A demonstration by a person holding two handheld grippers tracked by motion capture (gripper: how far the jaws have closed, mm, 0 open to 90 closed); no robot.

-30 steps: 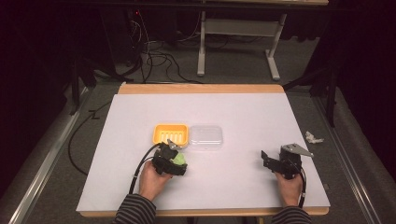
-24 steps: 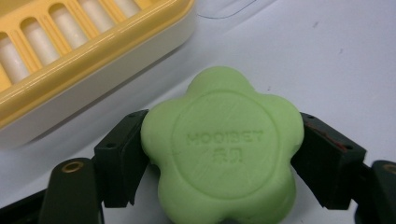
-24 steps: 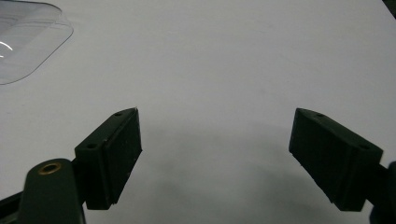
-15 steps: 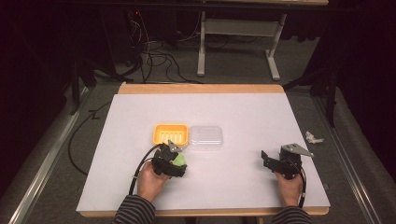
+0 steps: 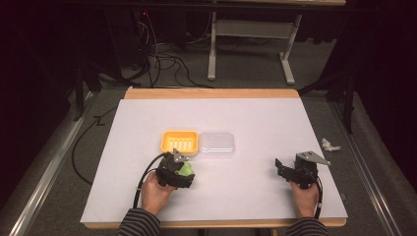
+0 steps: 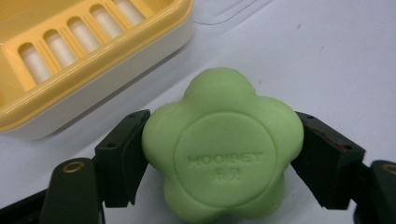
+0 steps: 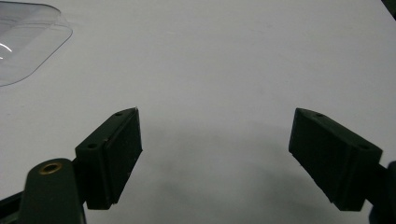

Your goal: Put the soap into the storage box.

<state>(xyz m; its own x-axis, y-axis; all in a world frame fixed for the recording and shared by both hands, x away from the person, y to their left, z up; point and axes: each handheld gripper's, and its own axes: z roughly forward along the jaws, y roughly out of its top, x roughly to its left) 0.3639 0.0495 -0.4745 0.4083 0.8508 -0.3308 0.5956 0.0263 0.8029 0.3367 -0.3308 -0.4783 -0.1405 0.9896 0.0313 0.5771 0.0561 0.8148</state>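
A green flower-shaped soap point(image 6: 223, 151) sits between the two black jaws of my left gripper point(image 6: 219, 154), which press on its sides; it is shut on the soap. In the high view that soap point(image 5: 185, 170) shows just below the yellow soap dish point(image 5: 180, 142), with the left gripper point(image 5: 181, 172) around it. The yellow dish point(image 6: 70, 60) with its slotted bottom lies close ahead of the soap. A clear plastic lid point(image 5: 216, 144) lies right of the dish. My right gripper point(image 5: 281, 168) stands open over bare white table, and its jaws point(image 7: 215, 154) hold nothing.
The white table top point(image 5: 255, 123) has a wooden edge at front and back. A corner of the clear lid point(image 7: 28, 42) shows at the upper left of the right gripper view. A small white scrap point(image 5: 329, 145) lies on the floor right of the table. Cables run across the floor behind.
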